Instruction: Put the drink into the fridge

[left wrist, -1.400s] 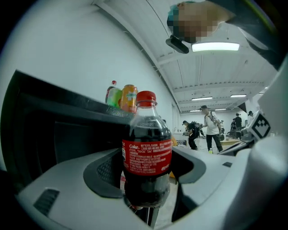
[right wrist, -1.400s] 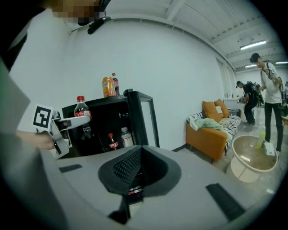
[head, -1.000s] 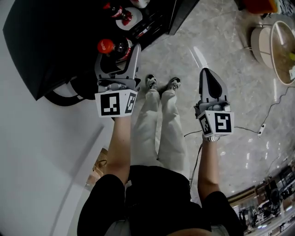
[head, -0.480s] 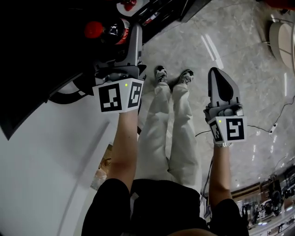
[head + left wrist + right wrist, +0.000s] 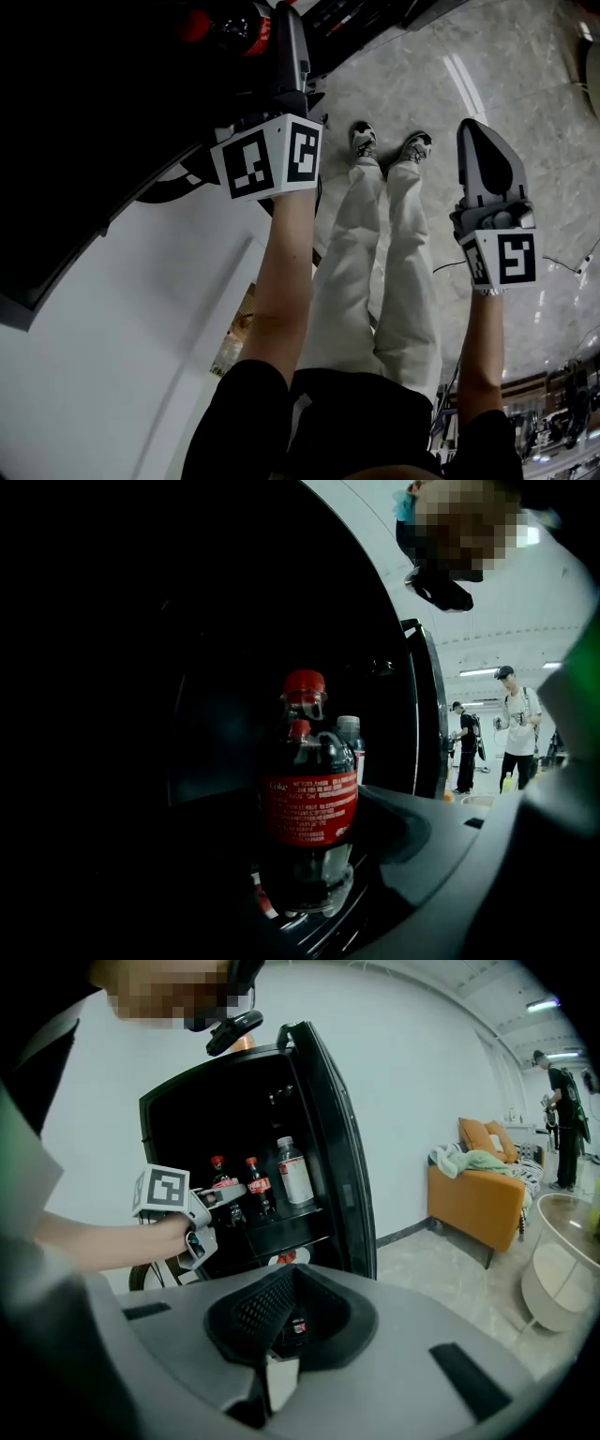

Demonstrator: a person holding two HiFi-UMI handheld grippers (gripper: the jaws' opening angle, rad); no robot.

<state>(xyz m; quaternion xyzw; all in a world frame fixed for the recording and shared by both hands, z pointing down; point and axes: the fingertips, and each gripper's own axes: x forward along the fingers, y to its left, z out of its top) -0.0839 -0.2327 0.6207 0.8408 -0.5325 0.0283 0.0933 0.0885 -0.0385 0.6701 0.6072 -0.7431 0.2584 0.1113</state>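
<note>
A cola bottle [image 5: 309,803] with a red cap and red label stands upright between my left gripper's jaws, which are shut on it. In the head view the left gripper [image 5: 281,37] reaches into the black fridge [image 5: 112,112], with the bottle [image 5: 230,23] at the top edge. The right gripper view shows that left gripper [image 5: 217,1194] at the fridge shelf [image 5: 272,1218], beside another cola bottle [image 5: 255,1185] and a white-labelled bottle [image 5: 293,1174]. My right gripper [image 5: 480,141] hangs shut and empty over the floor.
The fridge door [image 5: 328,1147] stands open to the right of the shelf. An orange sofa [image 5: 478,1194] and a round white table [image 5: 562,1260] stand further right. A cable [image 5: 450,267] lies on the marble floor by the person's legs [image 5: 375,244]. People stand in the background [image 5: 517,724].
My left gripper has carried the cola bottle further into the dark fridge, towards the top of the head view. The right gripper has drifted right, still shut.
</note>
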